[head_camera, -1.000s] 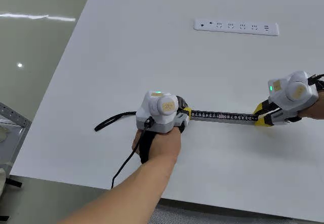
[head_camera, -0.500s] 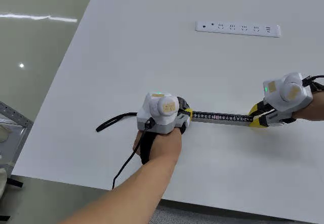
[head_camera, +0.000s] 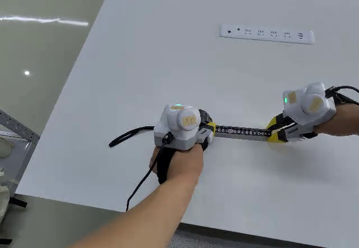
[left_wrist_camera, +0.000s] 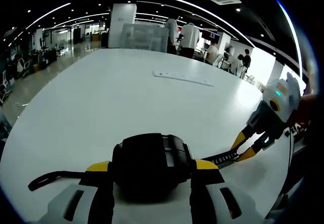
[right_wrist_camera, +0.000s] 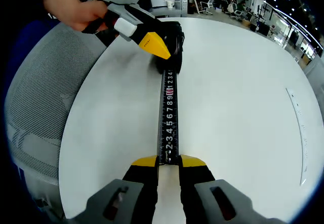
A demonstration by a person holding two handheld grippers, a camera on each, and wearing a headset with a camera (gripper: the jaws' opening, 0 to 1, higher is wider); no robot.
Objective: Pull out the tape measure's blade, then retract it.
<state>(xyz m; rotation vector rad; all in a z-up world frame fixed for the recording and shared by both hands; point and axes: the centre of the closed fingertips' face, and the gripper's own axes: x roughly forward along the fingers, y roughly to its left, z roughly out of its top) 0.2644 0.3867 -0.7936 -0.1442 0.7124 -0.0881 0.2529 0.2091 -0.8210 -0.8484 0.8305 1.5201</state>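
Case (left_wrist_camera: pixel 147 153) clamped in left hand-held gripper (left_wrist_camera: pixel 152 165), half hidden; right hand-held gripper (right_wrist_camera: pixel 168 160) pinches blade (right_wrist_camera: pixel 169 112) tip.

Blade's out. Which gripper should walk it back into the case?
Right. The right gripper pinches the blade tip, free to travel; the left gripper is clamped on the case, anchoring it.

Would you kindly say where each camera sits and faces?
Head view: on the headset, looking down at the table; forearm, left tongs and right tongs show.
Left gripper view: on the left tongs, facing the right tongs; jaws clamp the tape measure.
Right gripper view: on the right tongs, facing the left tongs; jaws pinch the blade.
Both gripper views share the blade.
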